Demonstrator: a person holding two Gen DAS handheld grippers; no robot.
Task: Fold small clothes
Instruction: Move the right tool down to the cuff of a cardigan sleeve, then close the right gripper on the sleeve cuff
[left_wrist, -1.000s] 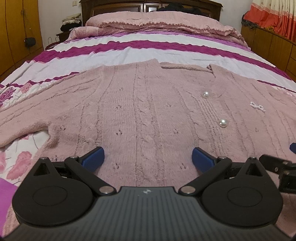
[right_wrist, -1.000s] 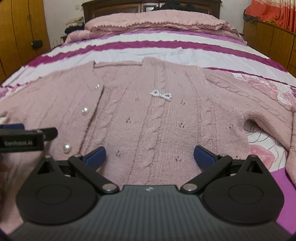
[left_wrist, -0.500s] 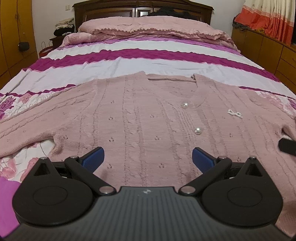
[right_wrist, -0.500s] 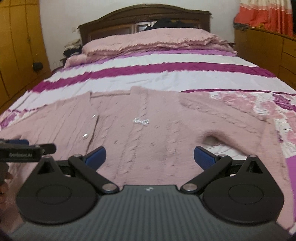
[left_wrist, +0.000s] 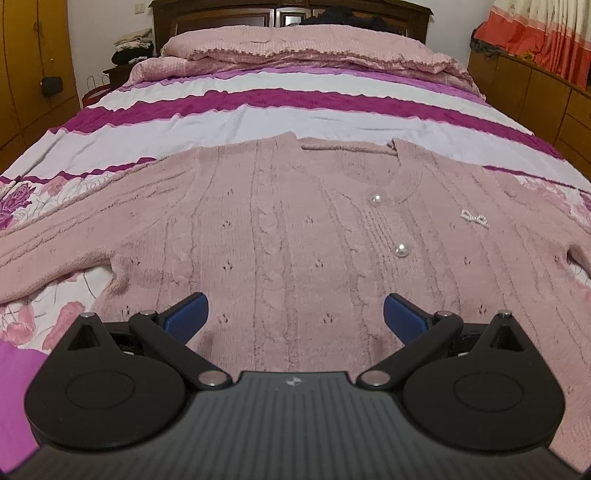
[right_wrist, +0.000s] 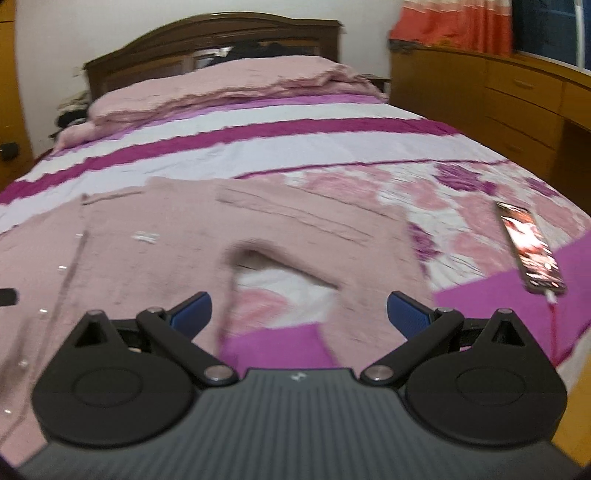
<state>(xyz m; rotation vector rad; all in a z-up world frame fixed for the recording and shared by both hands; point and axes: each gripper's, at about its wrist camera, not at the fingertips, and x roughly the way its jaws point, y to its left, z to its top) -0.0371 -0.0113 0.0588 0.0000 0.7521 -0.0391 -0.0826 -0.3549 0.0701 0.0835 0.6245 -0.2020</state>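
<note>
The pink knitted cardigan (left_wrist: 280, 236) lies spread flat, front up, across the near end of the bed, its neckline toward twelve o'clock and its hem toward me. Two pearl buttons (left_wrist: 401, 250) run down the placket at about one o'clock in my left view, and a small sparkly bow (left_wrist: 475, 218) sits on the chest at two o'clock. One sleeve (left_wrist: 66, 240) stretches out to nine o'clock. In my right view, which is blurred, the other sleeve (right_wrist: 314, 218) reaches toward two o'clock and bends back down, leaving a gap of bedding under the armpit.

My left gripper (left_wrist: 295, 314) hovers over the lower body of the cardigan, its blue pads spread wide with nothing between them. My right gripper (right_wrist: 298, 312) is likewise spread wide and empty, above the armpit gap and the sleeve.

Beneath it all is the striped and floral bedspread (left_wrist: 258, 122). A phone (right_wrist: 530, 251) with a lit screen lies on it at three o'clock in the right view, well apart from the sleeve. A folded pink quilt (left_wrist: 314, 48) sits at twelve o'clock against the wooden headboard (right_wrist: 207, 40).
</note>
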